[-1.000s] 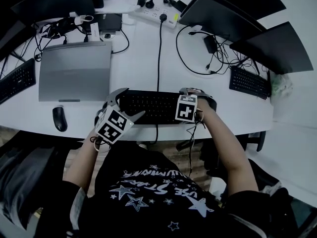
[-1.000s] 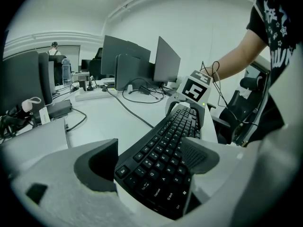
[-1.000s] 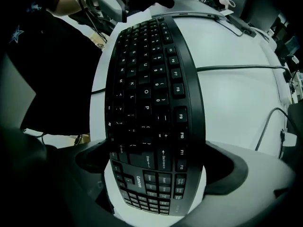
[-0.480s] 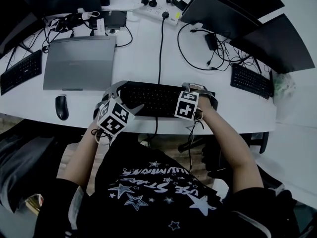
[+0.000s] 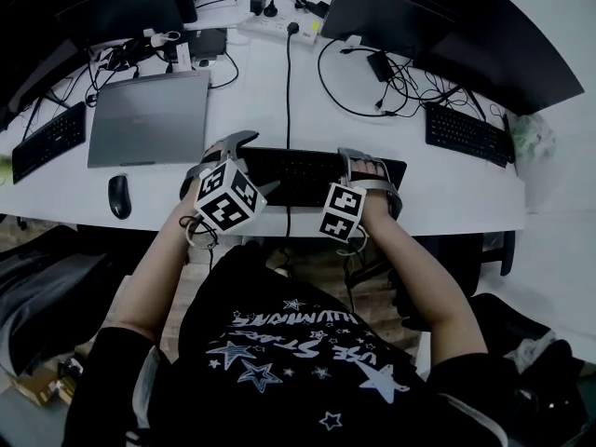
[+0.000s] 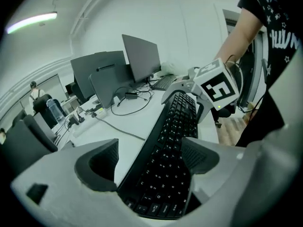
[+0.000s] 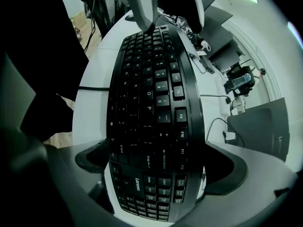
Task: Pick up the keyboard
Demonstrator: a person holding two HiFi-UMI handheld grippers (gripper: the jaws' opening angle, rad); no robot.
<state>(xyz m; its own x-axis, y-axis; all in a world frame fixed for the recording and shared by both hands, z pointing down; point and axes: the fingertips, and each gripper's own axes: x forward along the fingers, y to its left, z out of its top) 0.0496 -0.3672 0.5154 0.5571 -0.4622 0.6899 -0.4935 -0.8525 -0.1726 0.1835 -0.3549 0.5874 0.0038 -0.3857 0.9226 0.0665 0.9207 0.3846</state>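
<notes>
A black curved keyboard point(image 5: 300, 175) lies across the front of the white table point(image 5: 456, 203), with one gripper at each end. My left gripper point(image 5: 244, 166) holds the left end. In the left gripper view that end point(image 6: 165, 169) sits wedged between the two pads and the keyboard looks tilted off the table. My right gripper point(image 5: 372, 173) holds the right end. In the right gripper view the numpad end point(image 7: 151, 183) fills the gap between both pads. The marker cube of the right gripper point(image 6: 218, 86) shows at the far end of the left gripper view.
A closed grey laptop point(image 5: 149, 117) and a mouse point(image 5: 118, 196) lie to the left. The keyboard's cable point(image 5: 287, 91) runs back to a power strip point(image 5: 279, 26). Other keyboards sit at far left point(image 5: 51, 140) and right point(image 5: 466, 133). Monitors point(image 5: 400, 17) line the back.
Both grippers stay on the keyboard's ends. Their marker cubes have swung down toward the person, and the left cube has turned. The head camera has shifted.
</notes>
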